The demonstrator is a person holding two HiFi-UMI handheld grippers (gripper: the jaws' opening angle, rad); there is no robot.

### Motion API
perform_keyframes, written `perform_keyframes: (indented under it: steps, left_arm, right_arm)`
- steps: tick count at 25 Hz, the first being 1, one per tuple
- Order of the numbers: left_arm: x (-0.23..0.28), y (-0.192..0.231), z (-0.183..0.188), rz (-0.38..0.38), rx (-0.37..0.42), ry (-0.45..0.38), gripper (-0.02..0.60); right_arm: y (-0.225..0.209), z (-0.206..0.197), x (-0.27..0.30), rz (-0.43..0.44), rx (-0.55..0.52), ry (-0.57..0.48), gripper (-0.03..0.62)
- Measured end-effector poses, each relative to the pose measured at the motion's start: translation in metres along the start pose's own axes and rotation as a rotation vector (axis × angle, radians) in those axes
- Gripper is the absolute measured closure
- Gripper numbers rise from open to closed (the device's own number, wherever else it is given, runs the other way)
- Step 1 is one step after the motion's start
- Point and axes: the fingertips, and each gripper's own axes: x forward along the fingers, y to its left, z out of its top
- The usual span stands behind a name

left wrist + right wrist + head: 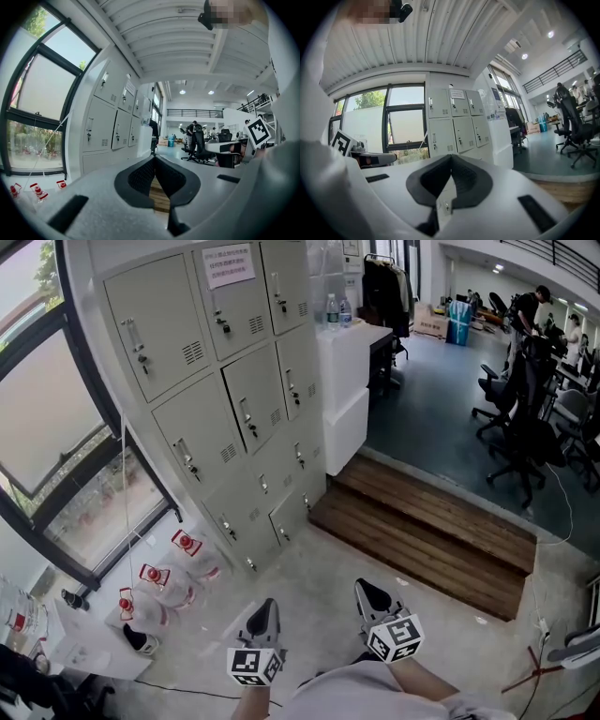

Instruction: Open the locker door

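A bank of grey lockers (pixel 225 390) stands against the wall at the upper left of the head view, all doors closed, each with a small handle and lock. A paper notice (pixel 228 264) is stuck on one top door. My left gripper (pixel 265 610) and right gripper (pixel 372 594) hang low over the concrete floor, well short of the lockers. Both are shut with nothing between their jaws. In the left gripper view the lockers (pixel 110 124) lie to the left of the shut left gripper (pixel 154 158). In the right gripper view the lockers (pixel 454 122) stand straight beyond the shut right gripper (pixel 451 157).
Several clear water jugs with red caps (pixel 169 577) lie on the floor left of the lockers, below a large window (pixel 47 427). A white cabinet (pixel 347 381) adjoins the lockers' right side. Wooden steps (pixel 422 531) lead to an office floor with chairs (pixel 525 427) and people.
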Motion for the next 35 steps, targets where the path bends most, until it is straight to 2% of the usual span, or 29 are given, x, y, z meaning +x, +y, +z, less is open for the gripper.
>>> perform_keyframes:
  steps: [7,13,18,27,32,35]
  left_arm:
    - [0.016,0.008,-0.001,-0.023,0.002,0.003,0.58]
    - [0.061,0.027,-0.005,-0.013,0.005,0.023,0.578]
    - [0.128,0.051,0.001,0.021,0.018,0.031,0.578]
    - [0.295,0.075,0.032,0.091,0.011,0.019,0.578]
    - [0.366,0.073,0.042,0.091,0.02,0.038,0.578]
    - [0.379,0.077,0.042,0.089,0.037,0.058,0.58]
  right_arm:
    - [-0.012,-0.006,0.019,-0.016,0.01,0.016,0.582]
    - [-0.041,-0.006,0.064,-0.015,0.019,0.013,0.582]
    - [-0.083,-0.004,0.131,0.016,0.048,0.023,0.582]
    - [-0.186,0.031,0.274,0.131,0.021,0.036,0.582]
    - [-0.231,0.044,0.321,0.162,0.012,0.038,0.582]
    - [-0.239,0.04,0.33,0.152,0.048,0.045,0.582]
